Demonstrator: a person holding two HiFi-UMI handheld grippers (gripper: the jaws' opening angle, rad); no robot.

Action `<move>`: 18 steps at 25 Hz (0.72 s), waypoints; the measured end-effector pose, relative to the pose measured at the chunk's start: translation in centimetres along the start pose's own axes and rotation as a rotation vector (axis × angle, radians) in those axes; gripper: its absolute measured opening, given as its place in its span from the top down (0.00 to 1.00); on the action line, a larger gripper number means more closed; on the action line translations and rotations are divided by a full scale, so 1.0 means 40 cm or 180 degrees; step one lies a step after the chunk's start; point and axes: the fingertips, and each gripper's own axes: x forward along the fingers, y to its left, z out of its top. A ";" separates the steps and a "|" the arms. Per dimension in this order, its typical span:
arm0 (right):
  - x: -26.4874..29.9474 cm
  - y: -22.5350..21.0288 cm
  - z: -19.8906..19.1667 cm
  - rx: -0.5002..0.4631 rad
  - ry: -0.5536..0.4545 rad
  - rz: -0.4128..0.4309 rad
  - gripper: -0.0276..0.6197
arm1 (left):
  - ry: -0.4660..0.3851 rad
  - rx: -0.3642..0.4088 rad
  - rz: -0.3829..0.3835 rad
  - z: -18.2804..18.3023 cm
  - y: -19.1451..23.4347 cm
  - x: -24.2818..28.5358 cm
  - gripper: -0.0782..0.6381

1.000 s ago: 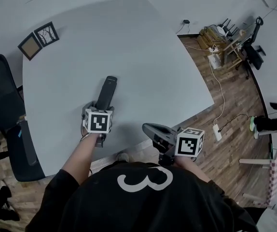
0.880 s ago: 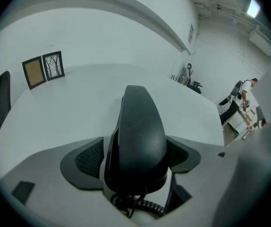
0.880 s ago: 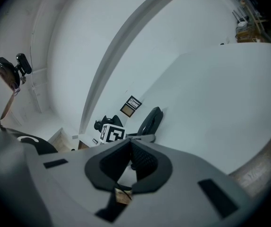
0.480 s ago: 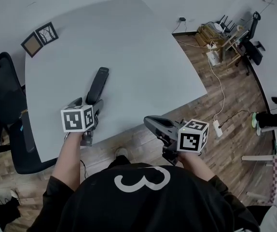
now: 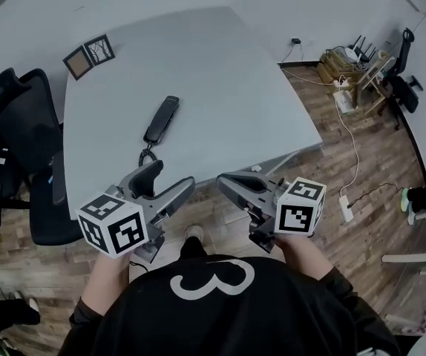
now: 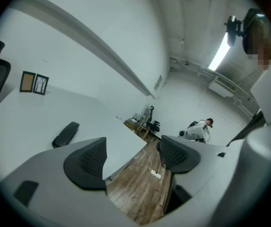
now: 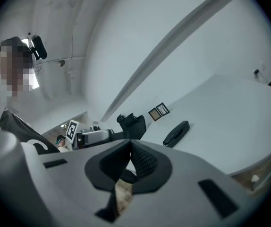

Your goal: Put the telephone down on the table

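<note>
The slim black telephone handset (image 5: 162,119) lies on the pale grey table (image 5: 220,73), the left tool (image 5: 174,174) gaping empty and the right tool (image 5: 226,182) closed on nothing: the task seems done, with only a retreat left.

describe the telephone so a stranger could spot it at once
Start at the big pale grey table that fills the head view. On its left half, nearer the person than the two small picture frames at the far corner, lies the telephone. It is the only long, dark, slim thing there, lying flat with a curly cord at its near end.
</note>
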 end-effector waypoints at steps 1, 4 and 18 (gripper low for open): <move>-0.004 0.016 -0.006 -0.0025 0.0003 0.0036 0.95 | -0.0031 0.0069 -0.0070 0.001 -0.040 -0.015 0.37; -0.021 0.059 -0.031 -0.0066 0.0014 0.0120 0.95 | -0.0120 0.0223 -0.0122 -0.012 -0.115 -0.050 0.52; -0.167 0.231 -0.177 0.0031 -0.0012 0.0371 0.94 | -0.0068 0.0034 -0.0385 -0.230 -0.315 -0.138 0.87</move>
